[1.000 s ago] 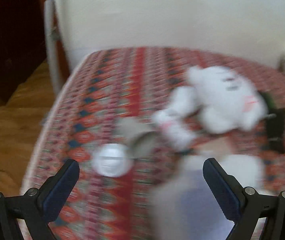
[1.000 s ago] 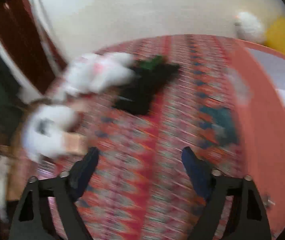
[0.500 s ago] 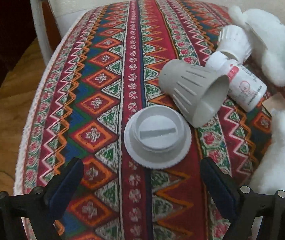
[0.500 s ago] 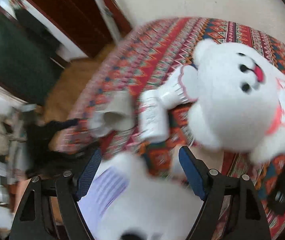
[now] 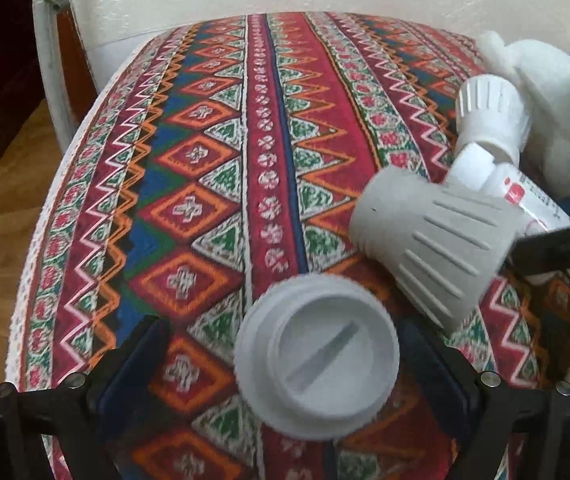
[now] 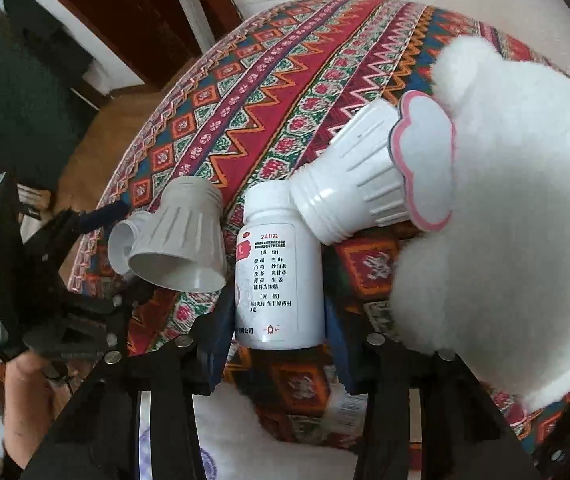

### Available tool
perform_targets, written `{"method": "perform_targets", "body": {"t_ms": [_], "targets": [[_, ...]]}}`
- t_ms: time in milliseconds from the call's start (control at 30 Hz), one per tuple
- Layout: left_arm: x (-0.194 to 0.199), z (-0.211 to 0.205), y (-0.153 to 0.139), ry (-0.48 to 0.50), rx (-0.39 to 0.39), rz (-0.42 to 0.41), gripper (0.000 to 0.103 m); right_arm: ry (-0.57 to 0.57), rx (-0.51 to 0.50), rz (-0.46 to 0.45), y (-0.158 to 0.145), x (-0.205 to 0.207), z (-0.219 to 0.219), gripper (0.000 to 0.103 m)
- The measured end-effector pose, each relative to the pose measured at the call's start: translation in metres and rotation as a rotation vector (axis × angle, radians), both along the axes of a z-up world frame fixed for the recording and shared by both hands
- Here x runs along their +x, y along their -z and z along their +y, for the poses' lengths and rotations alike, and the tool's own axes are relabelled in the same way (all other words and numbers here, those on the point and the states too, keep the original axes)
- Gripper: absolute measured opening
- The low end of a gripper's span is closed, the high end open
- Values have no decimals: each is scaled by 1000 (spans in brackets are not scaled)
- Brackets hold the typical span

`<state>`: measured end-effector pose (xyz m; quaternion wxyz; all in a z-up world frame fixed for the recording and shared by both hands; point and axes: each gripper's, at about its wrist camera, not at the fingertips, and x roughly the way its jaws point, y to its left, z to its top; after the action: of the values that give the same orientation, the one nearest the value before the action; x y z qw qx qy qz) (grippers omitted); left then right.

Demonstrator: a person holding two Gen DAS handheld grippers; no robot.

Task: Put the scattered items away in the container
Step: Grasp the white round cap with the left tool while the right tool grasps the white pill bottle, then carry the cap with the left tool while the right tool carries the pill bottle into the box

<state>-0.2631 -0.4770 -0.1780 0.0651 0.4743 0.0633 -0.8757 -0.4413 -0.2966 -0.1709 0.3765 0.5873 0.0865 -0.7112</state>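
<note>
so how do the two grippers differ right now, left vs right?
The left gripper stands wide around the round white cap, with a clear gap on its left side; the right gripper sits close against both sides of the white pill bottle. The cap stands flat, face up; the bottle lies on its side. Both rest on the patterned cloth.

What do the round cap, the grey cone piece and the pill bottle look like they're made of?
Round cap: matte white moulded plastic, probably, with a ribbed edge. Grey cone piece: matte grey plastic, moulded ribs. Pill bottle: glossy white plastic, printed label.
</note>
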Motion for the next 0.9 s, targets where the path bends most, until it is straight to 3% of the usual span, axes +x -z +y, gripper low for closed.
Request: {"method": "perform_targets", "body": {"t_ms": [100, 300, 533, 767, 900], "targets": [[6, 1, -4, -15, 23, 19, 63, 5, -19, 19, -7, 6, 14, 45], [47, 17, -30, -36, 53, 47, 63, 48, -142, 18, -39, 26, 71, 45], [98, 59, -69, -25, 30, 103, 63, 121, -317, 13, -85, 66, 151, 45], [132, 134, -111, 65, -6, 158, 63, 156, -429, 35, -123, 125, 241, 45], [131, 179, -131, 149, -38, 159, 63, 186, -476, 58, -139, 158, 298, 45]]}}
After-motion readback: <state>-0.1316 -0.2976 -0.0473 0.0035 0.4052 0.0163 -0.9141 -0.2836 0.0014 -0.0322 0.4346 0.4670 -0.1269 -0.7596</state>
